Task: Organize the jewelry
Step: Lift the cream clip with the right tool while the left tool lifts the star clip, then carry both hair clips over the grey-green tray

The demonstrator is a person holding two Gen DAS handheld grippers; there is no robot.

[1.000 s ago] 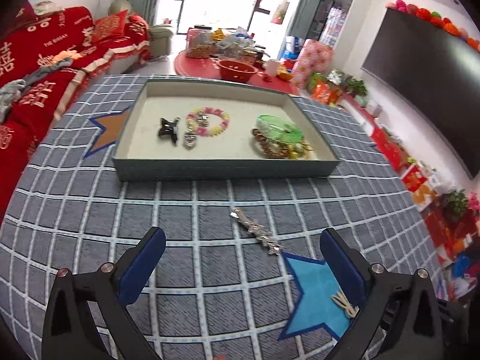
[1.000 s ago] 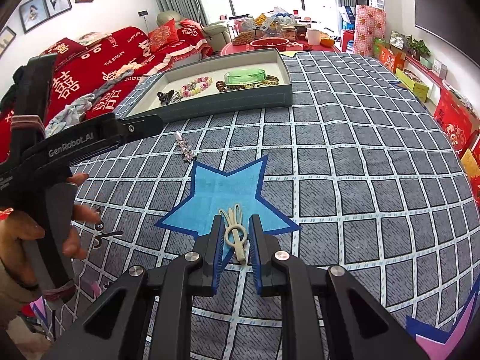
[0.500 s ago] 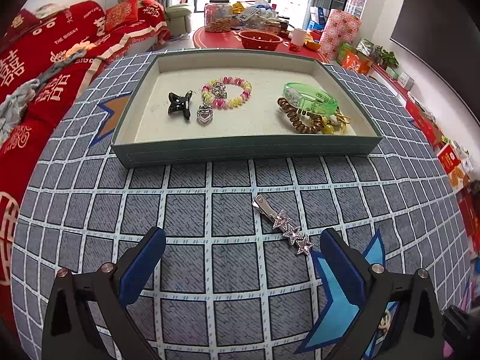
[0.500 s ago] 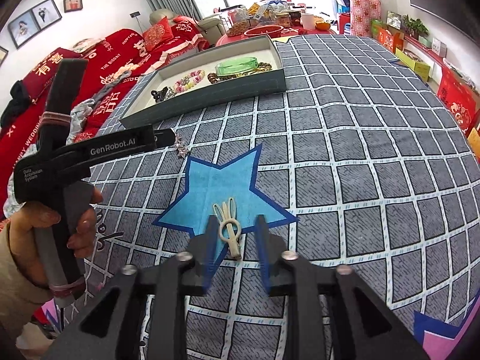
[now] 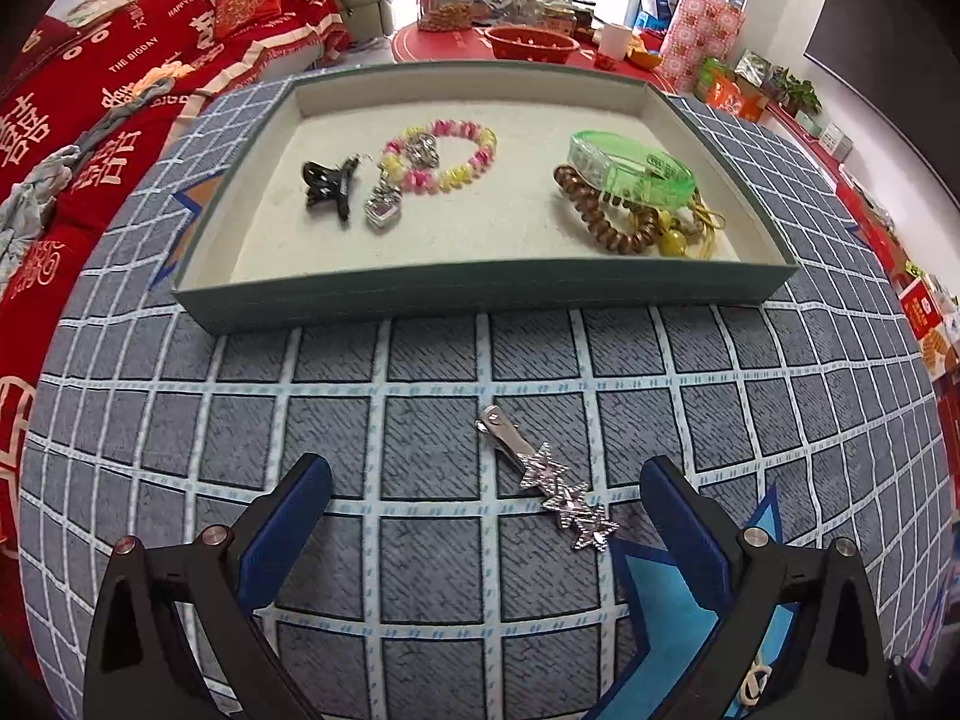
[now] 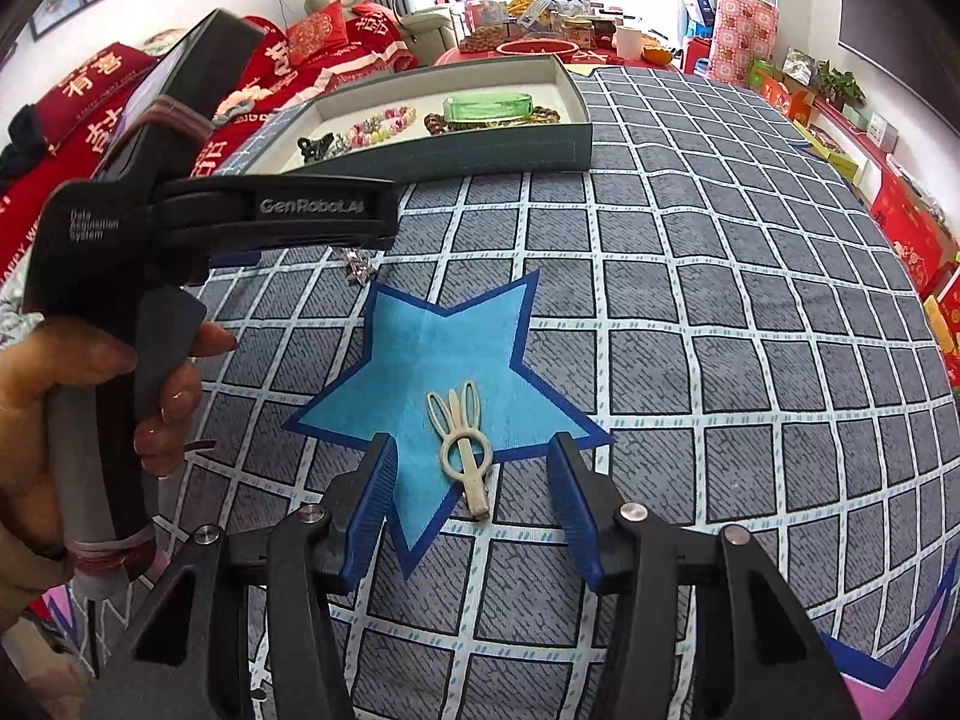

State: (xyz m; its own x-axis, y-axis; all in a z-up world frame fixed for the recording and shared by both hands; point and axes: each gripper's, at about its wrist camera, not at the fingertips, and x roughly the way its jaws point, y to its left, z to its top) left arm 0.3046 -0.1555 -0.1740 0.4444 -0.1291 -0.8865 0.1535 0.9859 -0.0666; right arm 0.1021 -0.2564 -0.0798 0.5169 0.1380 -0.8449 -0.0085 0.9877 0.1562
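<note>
Right gripper [image 6: 474,498]: jaws just opened, now half spread, cream clip [image 6: 461,443] lying loose between them on the blue star [image 6: 447,354], pads clear of it. Left gripper [image 5: 483,510]: jaws wide, nothing held, silver star clip [image 5: 549,480] on the cloth between the fingertips, nearer the right one. Tray [image 5: 480,294] far side holds bracelets, black claw clip [image 5: 329,187].

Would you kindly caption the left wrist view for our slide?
Open left gripper hovers over a star-studded hair clip lying before the jewelry tray.
</note>
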